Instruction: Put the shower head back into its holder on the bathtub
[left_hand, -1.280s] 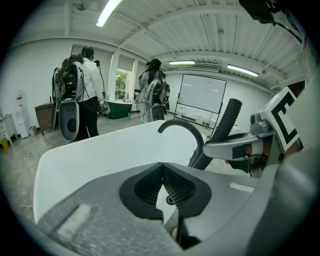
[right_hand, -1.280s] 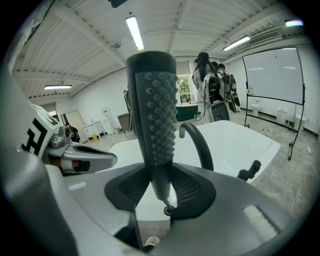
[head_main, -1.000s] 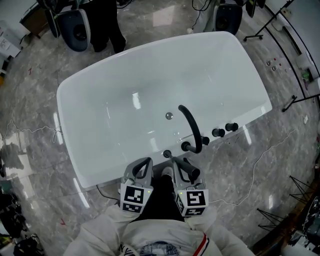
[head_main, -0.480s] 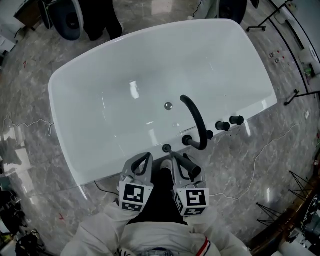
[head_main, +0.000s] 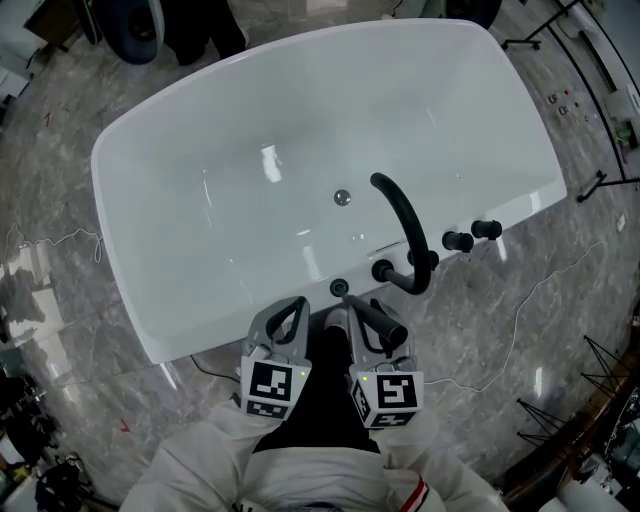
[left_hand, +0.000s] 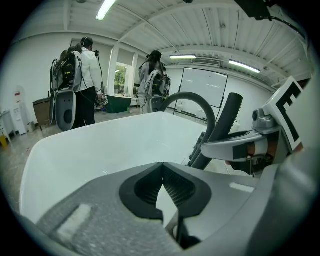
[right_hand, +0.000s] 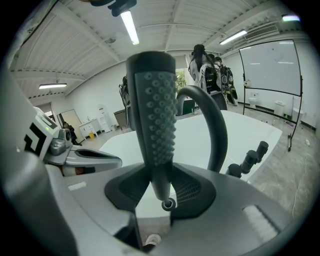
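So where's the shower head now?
Shower head is clamped in the right gripper, bottom centre of the head view, just short of the near rim of the bathtub, beside the curved black spout.

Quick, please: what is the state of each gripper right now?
Left gripper: closed, nothing between its jaws.
Right gripper: closed on the shower head.

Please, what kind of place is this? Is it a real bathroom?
Probably a test or recording hall, not a home bathroom: the white oval bathtub stands alone on a grey marble-patterned floor, with a large whiteboard and people wearing backpack rigs nearby.
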